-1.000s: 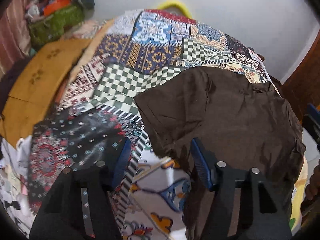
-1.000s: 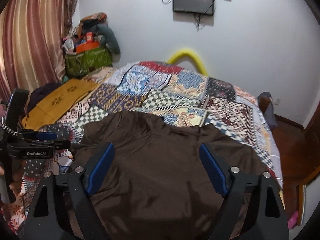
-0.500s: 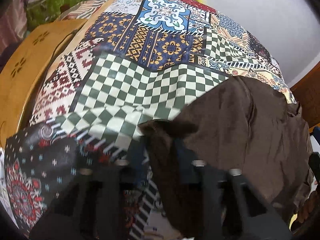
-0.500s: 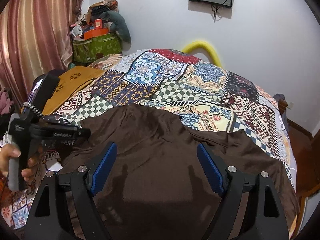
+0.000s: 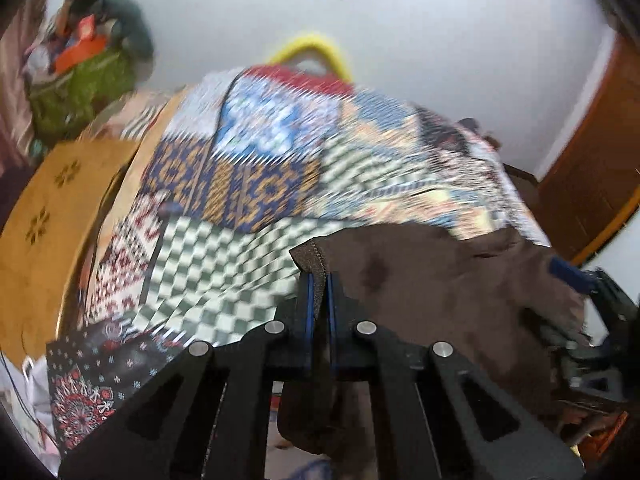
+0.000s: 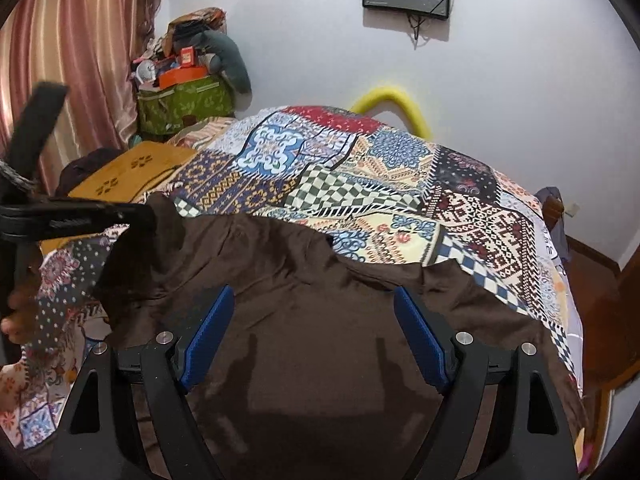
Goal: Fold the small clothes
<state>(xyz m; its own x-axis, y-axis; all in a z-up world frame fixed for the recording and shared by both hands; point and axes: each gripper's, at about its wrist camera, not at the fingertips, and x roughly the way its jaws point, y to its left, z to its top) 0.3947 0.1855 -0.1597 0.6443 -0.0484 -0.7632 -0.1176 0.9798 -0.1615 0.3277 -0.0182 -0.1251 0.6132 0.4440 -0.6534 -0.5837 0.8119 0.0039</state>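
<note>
The left gripper [image 5: 318,280] pinches the shirt's [image 6: 320,320] left corner, lifted off the quilt [image 6: 360,184]. The shirt spreads rightward from it, under the wide right gripper [image 6: 316,336], holding nothing.

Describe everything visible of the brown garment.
The brown garment is plain dark brown, thin-looking woven cloth, creased and unfolded. It lies spread over the near part of the patchwork bedspread. The left gripper is shut on a stitched hem at its corner, lifting that corner off the bed. The right gripper hangs open above its middle, its fingers casting shadows on the cloth.
</note>
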